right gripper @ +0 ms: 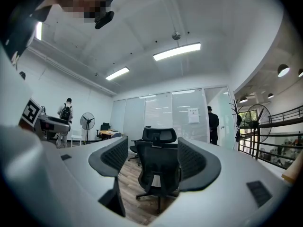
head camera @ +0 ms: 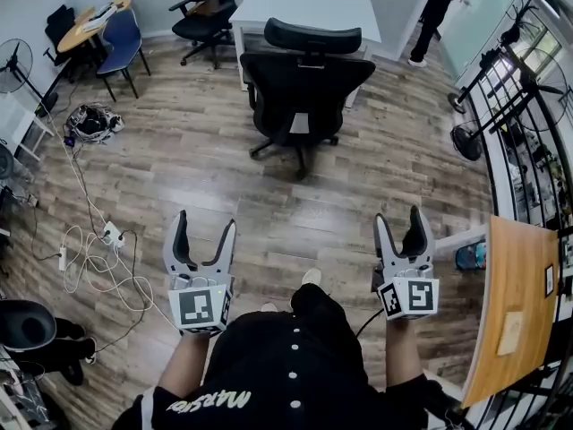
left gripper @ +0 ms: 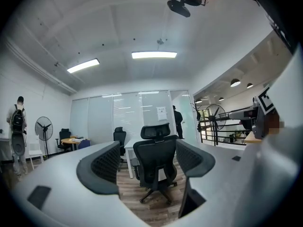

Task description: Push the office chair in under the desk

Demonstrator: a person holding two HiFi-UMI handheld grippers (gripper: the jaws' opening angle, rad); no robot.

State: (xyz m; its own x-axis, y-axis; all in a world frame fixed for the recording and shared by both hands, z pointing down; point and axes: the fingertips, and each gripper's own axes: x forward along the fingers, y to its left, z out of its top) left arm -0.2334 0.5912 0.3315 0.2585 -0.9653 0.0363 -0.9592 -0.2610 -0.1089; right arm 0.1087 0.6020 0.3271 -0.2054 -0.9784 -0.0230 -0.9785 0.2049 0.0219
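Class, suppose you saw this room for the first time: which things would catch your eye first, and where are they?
A black office chair stands mid-floor, its back toward us, just before the white desk. In the foreground the left gripper and right gripper are open and empty, pointed at it. White cables sprawl on the floor at left.

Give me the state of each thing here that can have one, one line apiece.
Left gripper: open, nothing between the jaws.
Right gripper: open, nothing between the jaws.
Office chair: upright, back toward the person, standing in front of the desk, not pushed in.
Fan: standing upright; whether it is running cannot be told.
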